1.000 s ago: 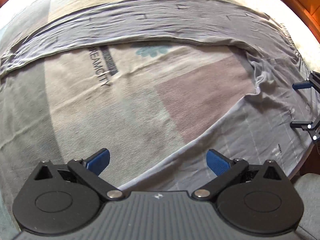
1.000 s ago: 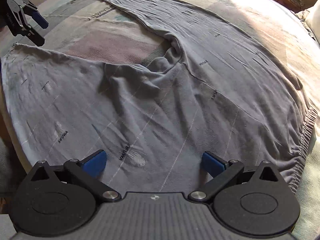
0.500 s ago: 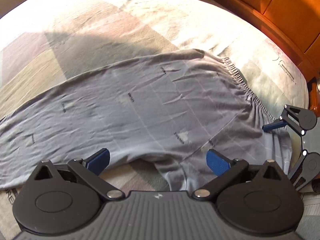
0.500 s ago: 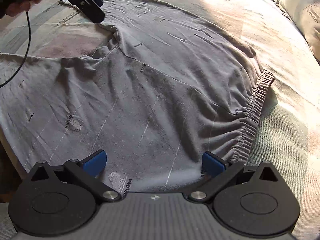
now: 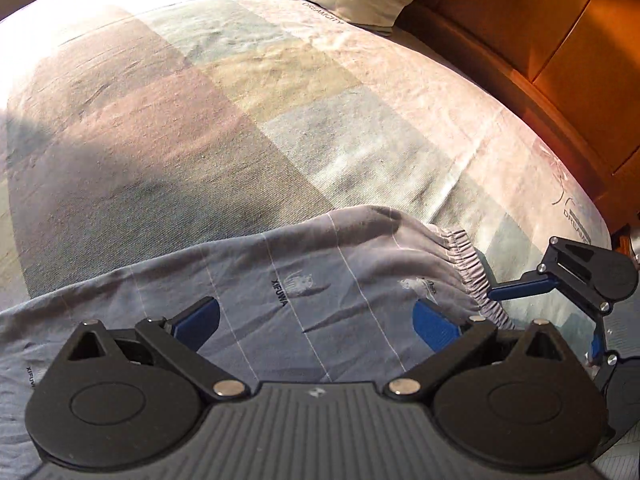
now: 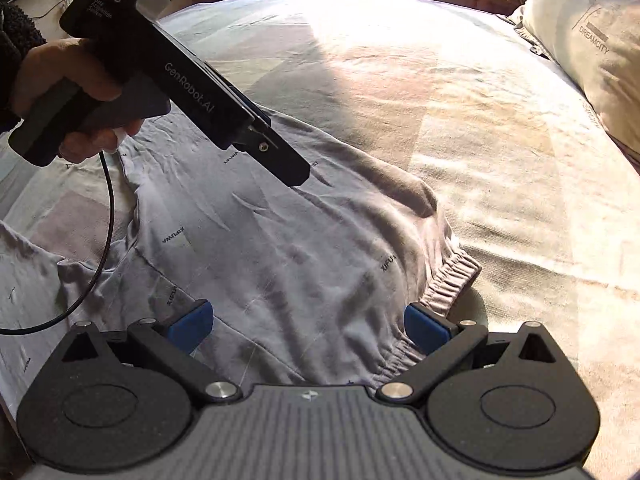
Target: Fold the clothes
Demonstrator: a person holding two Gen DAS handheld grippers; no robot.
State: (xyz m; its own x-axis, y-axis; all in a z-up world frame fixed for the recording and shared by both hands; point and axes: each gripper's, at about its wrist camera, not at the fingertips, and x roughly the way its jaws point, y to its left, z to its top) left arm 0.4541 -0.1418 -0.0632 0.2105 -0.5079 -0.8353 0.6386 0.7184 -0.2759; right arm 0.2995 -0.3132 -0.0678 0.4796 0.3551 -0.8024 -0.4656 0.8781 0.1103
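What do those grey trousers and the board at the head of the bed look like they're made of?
The grey trousers look like thin, soft, matte cloth, perhaps cotton jersey: they crease finely, and the waistband gathers like elastic. The headboard looks like glossy varnished wood, orange-brown and panelled, though it could be veneer.

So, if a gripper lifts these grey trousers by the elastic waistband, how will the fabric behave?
Probably floppy: the grey trousers lie in soft creases on the bedsheet, so the legs would likely hang and drag. They look thin, so probably light. The gathered waistband seems thicker, likely an easier grip.
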